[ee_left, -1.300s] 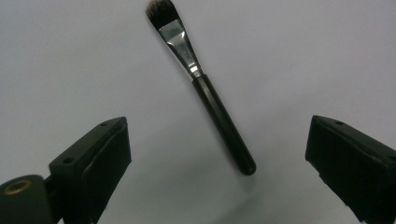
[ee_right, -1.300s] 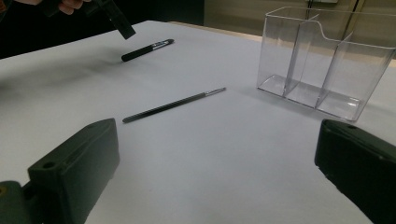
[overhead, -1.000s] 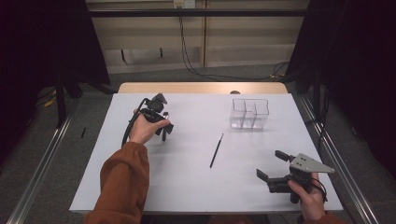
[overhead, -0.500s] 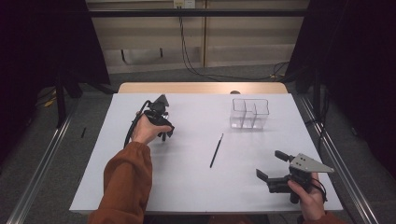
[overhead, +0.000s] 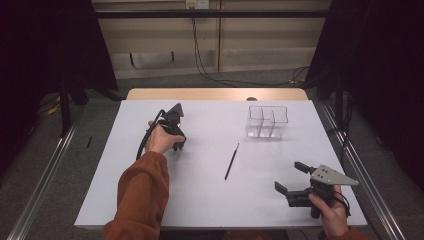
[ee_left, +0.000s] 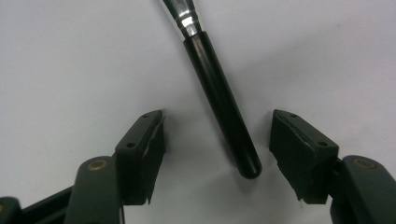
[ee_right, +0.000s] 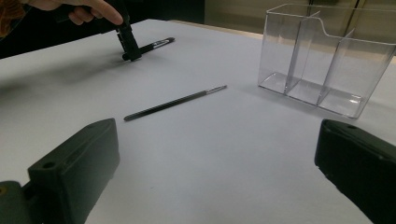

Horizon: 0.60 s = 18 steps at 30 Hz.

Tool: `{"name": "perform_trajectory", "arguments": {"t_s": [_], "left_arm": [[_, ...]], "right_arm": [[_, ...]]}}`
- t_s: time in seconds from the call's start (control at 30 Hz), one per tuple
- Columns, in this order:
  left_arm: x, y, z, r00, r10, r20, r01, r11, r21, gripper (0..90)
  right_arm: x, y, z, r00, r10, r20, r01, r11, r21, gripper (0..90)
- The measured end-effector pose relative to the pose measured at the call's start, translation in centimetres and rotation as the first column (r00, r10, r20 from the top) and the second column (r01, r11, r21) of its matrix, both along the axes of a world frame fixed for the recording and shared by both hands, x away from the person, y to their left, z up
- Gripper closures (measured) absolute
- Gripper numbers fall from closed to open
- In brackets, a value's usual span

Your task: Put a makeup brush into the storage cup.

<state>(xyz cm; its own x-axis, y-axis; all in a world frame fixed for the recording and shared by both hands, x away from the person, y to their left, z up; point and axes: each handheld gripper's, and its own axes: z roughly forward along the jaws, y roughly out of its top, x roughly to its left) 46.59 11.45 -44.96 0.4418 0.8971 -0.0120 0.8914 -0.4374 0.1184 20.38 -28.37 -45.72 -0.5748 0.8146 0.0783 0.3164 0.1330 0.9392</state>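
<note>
Item: black-handled brush (ee_left: 219, 107), flat on white table (overhead: 150, 200) | left gripper (ee_left: 217, 149): jaws closing, straddled handle end, untouched | right gripper (ee_right: 210, 168): wide, empty | risk: rounded tip likely squirted out, off-centre grip.

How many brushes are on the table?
2. A thick black-handled brush lies between the left gripper's jaws; a thin brush lies mid-table, below the clear box.

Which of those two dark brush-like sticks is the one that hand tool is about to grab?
The thick-handled brush, lying between the closing jaws of the left gripper, not yet pinched. The thin brush lies alone mid-table.
</note>
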Motion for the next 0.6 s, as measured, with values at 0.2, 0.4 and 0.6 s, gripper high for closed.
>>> {"name": "perform_trajectory", "arguments": {"t_s": [0.2, 0.4, 0.6], "left_arm": [[0.23, -0.52, 0.03, 0.9988, 0.039, -0.030, -0.039, 0.9991, 0.020, 42.1], [0.27, -0.78, 0.19, 0.9979, 0.052, -0.038, -0.051, 0.9985, 0.023, 60.3], [0.24, -0.83, 0.22, 0.9982, 0.047, -0.036, -0.047, 0.9987, 0.018, 68.1]], "right_arm": [[0.01, -0.02, 0.01, 1.0000, 0.000, 0.001, 0.000, 1.0000, 0.006, 0.0], [-0.02, 0.00, 0.00, 1.0000, 0.006, 0.000, -0.006, 1.0000, 0.004, 0.0], [-0.01, -0.02, 0.02, 1.0000, -0.001, -0.001, 0.001, 0.9999, 0.013, 0.0]]}}
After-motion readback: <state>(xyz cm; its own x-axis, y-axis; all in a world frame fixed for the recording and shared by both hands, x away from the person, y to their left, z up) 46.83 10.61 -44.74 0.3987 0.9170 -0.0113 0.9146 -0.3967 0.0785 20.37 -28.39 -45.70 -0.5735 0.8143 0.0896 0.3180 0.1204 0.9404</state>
